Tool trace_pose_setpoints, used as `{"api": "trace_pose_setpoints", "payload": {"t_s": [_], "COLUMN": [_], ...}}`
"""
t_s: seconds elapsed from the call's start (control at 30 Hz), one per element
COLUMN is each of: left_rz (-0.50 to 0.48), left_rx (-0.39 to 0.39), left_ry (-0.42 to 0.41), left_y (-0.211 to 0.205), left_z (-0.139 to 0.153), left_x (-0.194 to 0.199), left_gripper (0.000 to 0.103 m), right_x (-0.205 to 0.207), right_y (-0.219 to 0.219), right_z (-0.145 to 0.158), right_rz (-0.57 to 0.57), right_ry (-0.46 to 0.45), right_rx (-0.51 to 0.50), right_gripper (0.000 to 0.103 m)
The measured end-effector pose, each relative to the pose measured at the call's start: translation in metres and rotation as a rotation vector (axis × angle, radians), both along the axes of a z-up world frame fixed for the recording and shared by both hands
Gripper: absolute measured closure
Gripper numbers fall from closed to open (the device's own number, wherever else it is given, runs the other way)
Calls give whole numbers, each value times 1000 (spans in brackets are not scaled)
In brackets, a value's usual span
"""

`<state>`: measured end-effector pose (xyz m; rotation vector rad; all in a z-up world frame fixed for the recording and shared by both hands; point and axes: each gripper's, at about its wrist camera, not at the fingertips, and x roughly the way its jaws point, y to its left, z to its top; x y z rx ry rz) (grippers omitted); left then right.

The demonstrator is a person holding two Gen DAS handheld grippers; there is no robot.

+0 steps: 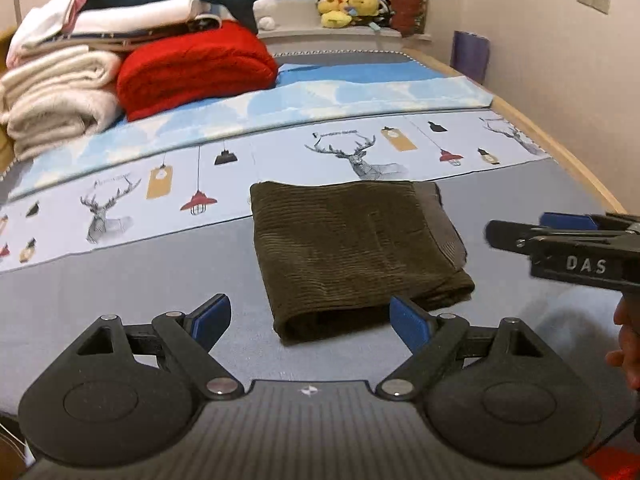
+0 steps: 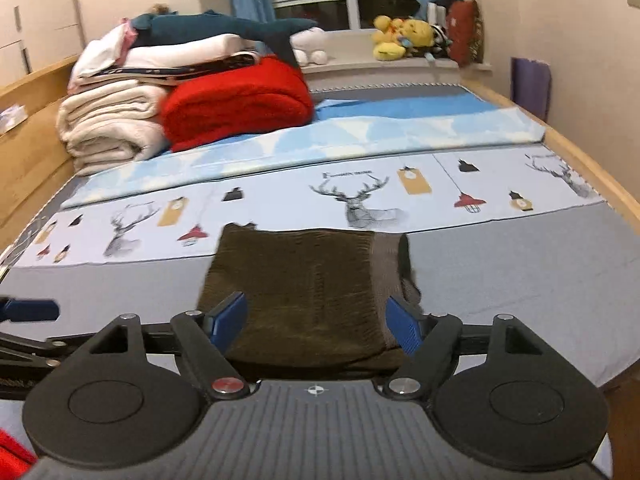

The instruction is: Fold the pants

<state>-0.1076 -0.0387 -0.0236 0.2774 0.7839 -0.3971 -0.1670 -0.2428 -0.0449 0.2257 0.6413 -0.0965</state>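
The dark olive corduroy pants (image 1: 352,252) lie folded into a compact rectangle on the grey bed sheet (image 1: 140,288). My left gripper (image 1: 310,320) is open and empty, just short of the near edge of the pants. My right gripper (image 2: 316,326) is open and empty, hovering over the near edge of the pants (image 2: 304,292). The right gripper also shows from the side at the right of the left wrist view (image 1: 560,240). A tip of the left gripper shows at the left edge of the right wrist view (image 2: 28,310).
Folded white blankets (image 1: 60,92) and a red blanket (image 1: 192,68) are stacked at the far left of the bed. A blue deer-print cover (image 1: 360,148) lies beyond the pants. Plush toys (image 1: 348,6) sit on the windowsill. The wooden bed frame (image 1: 560,148) runs along the right.
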Motion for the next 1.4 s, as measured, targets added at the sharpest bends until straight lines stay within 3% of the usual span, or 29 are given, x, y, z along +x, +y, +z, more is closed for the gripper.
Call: {"api": "trace_pose_setpoints", "payload": {"t_s": [0.23, 0.37, 0.73, 1.13, 1.27, 1.4], "left_rz": [10, 29, 36, 52, 72, 80], "left_rx": [28, 44, 71, 134, 143, 157], "left_ry": [-23, 9, 164, 233, 278, 315], "left_y": [-5, -6, -15, -29, -31, -36], "left_z": [17, 16, -29, -77, -100, -120], "left_x": [-16, -8, 52, 123, 146, 162], "left_gripper": [13, 13, 13, 13, 13, 13], "right_x": [-13, -8, 29, 87, 106, 121], "right_y": [9, 6, -2, -26, -31, -33], "right_z": [26, 24, -16, -67, -89, -106], "right_rz": [70, 57, 23, -23, -15, -14], "right_ry": [-47, -43, 50, 134, 172, 206], "right_rx": [-73, -47, -33, -13, 6, 3], "right_gripper": [25, 25, 25, 25, 33, 34]}}
